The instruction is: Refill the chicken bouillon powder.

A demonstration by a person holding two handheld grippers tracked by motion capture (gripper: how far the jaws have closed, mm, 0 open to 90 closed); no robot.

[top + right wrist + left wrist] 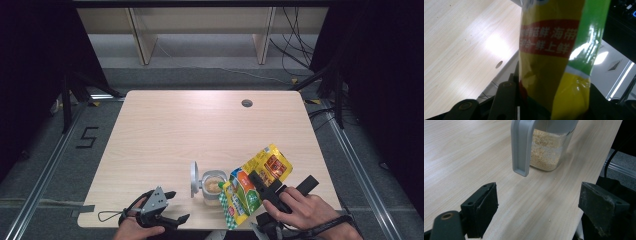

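The yellow and green snack bag (pixel 255 185) sits clamped between the jaws of the right gripper (pixel 263 186), near the front right edge of the table (pixel 200 130). In the high view the bag is tilted, its lower corner hanging just over the open mouth of the clear container (pixel 214 187), which stands on the table just left of the bag. In the right gripper view the bag (pixel 551 57) rises straight up from between the two black jaws, red band with white lettering facing the camera, and the jaws press on its lower part, so the gripper is closed on the bag at a moderate width.

The container holds pale granules, seen through its clear wall in the left gripper view (pixel 546 150), and its grey lid (pixel 194 179) is flipped open and stands up on its left side.

The left gripper (pixel 165 212) lies low at the front edge of the table, well left of the container. Its jaws stand wide apart with nothing between them and point toward the container.

The right hand (pixel 305 210) comes in from the bottom right, fingers wrapped over the gripper body, wrist angled so the gripper points up and left toward the container. The left hand (pixel 134 227) grips its tool from below at the table's edge
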